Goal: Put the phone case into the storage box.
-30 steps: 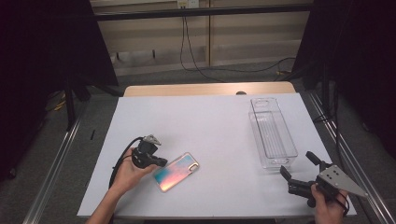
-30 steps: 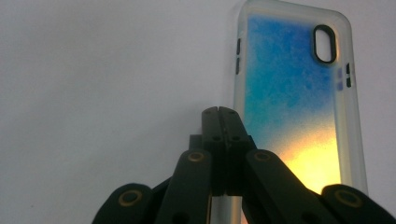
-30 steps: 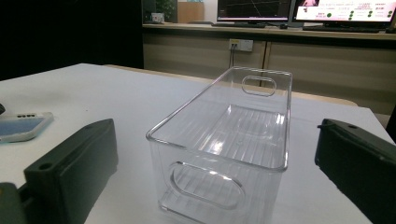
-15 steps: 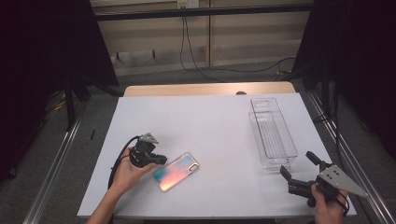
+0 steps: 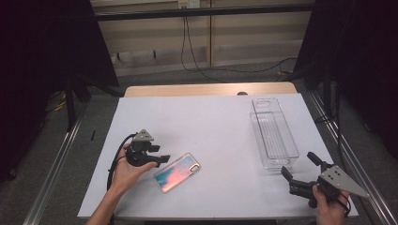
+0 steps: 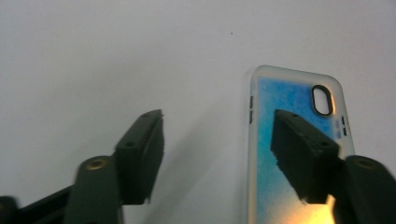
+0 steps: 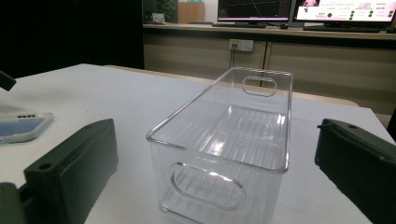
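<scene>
Two black claws gape: left claw (image 5: pixel 162 161) just opened beside glossy iridescent phone case (image 5: pixel 177 172), right claw (image 5: pixel 300 171) facing clear ribbed bin (image 5: pixel 274 133)

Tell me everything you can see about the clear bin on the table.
The bin is a long, narrow box of clear, glossy plastic, seemingly with a ribbed floor and an oval handle hole in each short end. It is empty and stands upright, open side up, on the white table, at its right side. Nothing touches it; the right tongs face its near end.

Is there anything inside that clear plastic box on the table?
Nothing is inside the clear plastic box: its ribbed bottom shows through the open top and walls. The phone case lies flat on the white table, well apart from it. What lies beneath the case is covered.
</scene>
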Motion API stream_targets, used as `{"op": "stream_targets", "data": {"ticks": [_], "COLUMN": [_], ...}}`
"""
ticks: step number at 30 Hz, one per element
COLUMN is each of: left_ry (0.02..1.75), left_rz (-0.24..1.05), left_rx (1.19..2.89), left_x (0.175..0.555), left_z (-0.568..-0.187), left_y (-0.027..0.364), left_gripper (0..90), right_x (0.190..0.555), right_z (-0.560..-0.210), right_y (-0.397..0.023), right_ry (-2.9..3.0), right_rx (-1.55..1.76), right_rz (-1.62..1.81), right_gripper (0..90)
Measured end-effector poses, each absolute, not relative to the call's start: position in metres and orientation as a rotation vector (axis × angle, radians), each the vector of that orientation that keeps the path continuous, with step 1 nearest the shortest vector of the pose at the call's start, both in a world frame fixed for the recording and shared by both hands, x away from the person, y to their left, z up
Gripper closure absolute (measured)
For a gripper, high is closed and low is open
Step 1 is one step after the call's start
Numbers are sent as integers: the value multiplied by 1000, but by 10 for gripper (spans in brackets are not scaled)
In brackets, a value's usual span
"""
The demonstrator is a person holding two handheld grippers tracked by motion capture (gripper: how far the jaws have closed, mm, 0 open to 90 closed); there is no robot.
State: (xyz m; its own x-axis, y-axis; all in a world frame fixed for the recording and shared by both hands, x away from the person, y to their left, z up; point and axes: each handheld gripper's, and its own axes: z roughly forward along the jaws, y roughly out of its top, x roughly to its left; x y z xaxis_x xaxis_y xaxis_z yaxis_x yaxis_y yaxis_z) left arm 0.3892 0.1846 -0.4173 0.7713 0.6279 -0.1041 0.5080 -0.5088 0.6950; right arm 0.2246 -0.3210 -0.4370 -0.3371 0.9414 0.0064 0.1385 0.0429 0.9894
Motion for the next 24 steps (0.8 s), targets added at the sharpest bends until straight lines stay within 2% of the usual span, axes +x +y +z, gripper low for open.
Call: {"op": "stream_targets", "data": {"ticks": [3,10,14,24], "left_ry": [835,820,809,757], "left_rz": [240,197,183,158], "left_rx": [2194,2125,2111,2153], "left_x": [388,381,373,365], "left_z": [-415,-406,-402,-406], "left_y": [183,184,183,172], "left_gripper": [179,61,37,45], "right_x": [224,225,225,224], "right_z": [-437,-437,-437,-437], "right_y": [-321,-320,-321,-321], "right_ry": [1581,1584,1583,1582], "right_rx": [1119,1117,1116,1117], "right_rz": [1374,1378,1377,1378], "right_gripper": [0,0,0,0]}}
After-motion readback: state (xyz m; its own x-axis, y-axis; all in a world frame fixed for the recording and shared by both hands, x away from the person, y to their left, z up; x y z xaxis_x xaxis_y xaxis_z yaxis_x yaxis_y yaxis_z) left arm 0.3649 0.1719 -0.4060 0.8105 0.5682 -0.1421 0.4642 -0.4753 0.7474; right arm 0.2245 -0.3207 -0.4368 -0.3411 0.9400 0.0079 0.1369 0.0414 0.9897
